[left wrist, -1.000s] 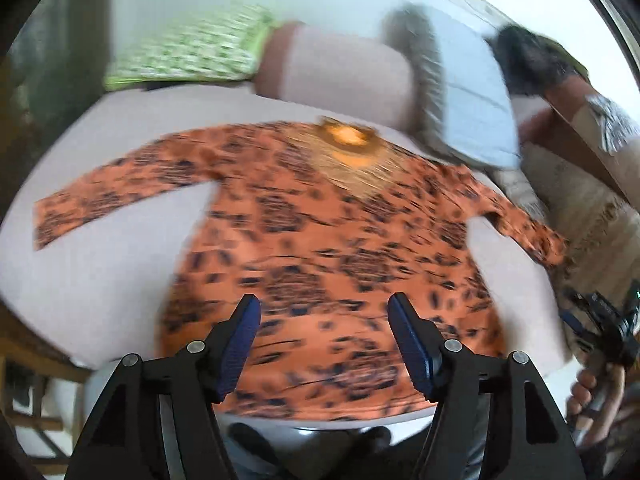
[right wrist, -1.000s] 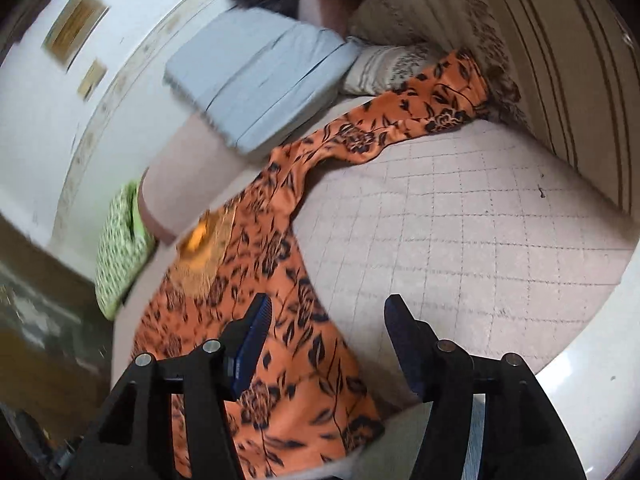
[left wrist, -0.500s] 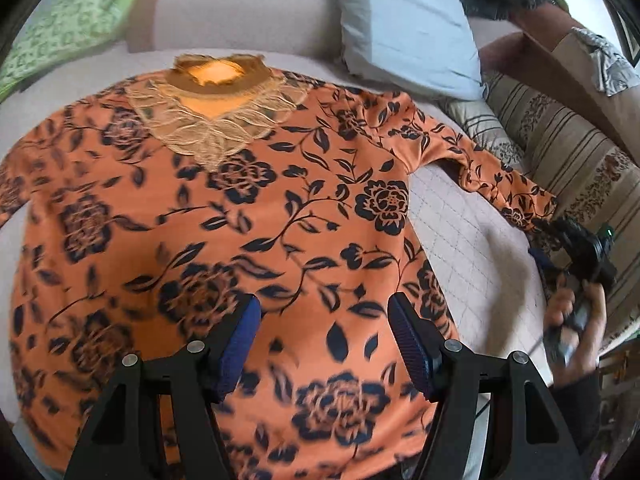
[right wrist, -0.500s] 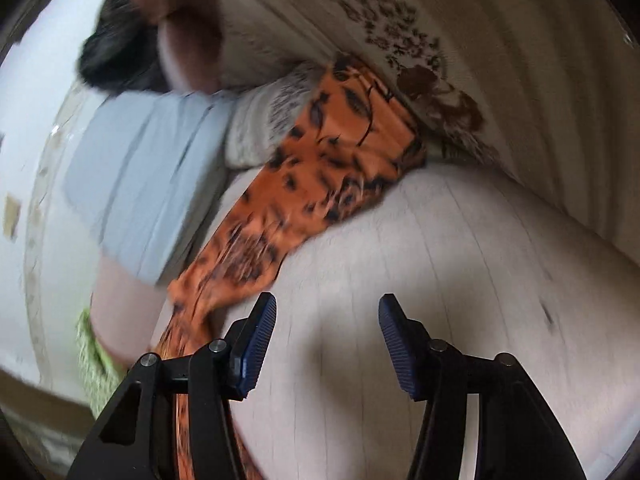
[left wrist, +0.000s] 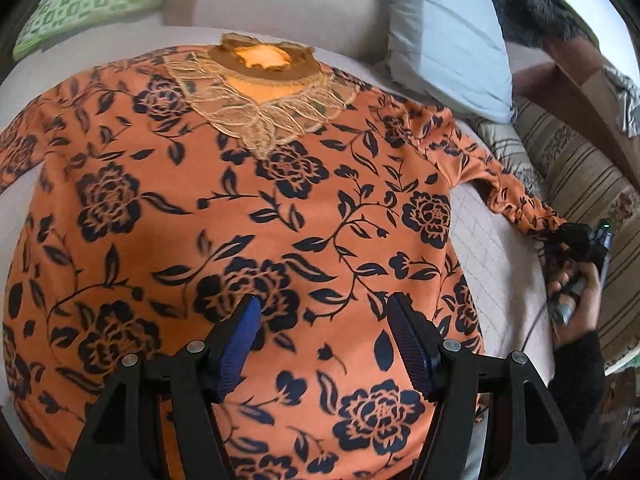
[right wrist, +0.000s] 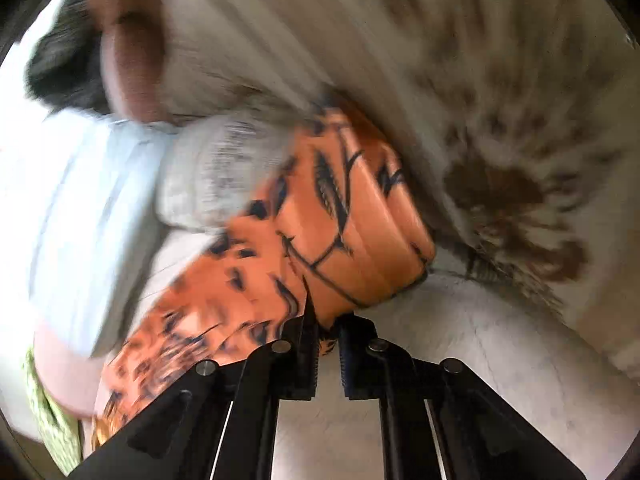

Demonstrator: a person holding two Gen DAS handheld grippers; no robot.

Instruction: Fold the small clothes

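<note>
Left wrist view: orange top [left wrist: 248, 216] lies flat on the sofa seat [left wrist: 492, 240]; left gripper [left wrist: 324, 320] spread above its lower part, holding nothing.
Right wrist view: right gripper [right wrist: 328, 344] has just closed, pinching the sleeve cuff [right wrist: 352, 220] at the striped backrest [right wrist: 500, 100].
Only left view: lace neckline [left wrist: 260, 92].

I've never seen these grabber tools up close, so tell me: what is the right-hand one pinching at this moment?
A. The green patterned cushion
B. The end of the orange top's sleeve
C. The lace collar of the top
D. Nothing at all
B: in the right wrist view the right gripper has just closed its jaws on the cuff end of the orange floral top, with cloth caught between the pads.
</note>
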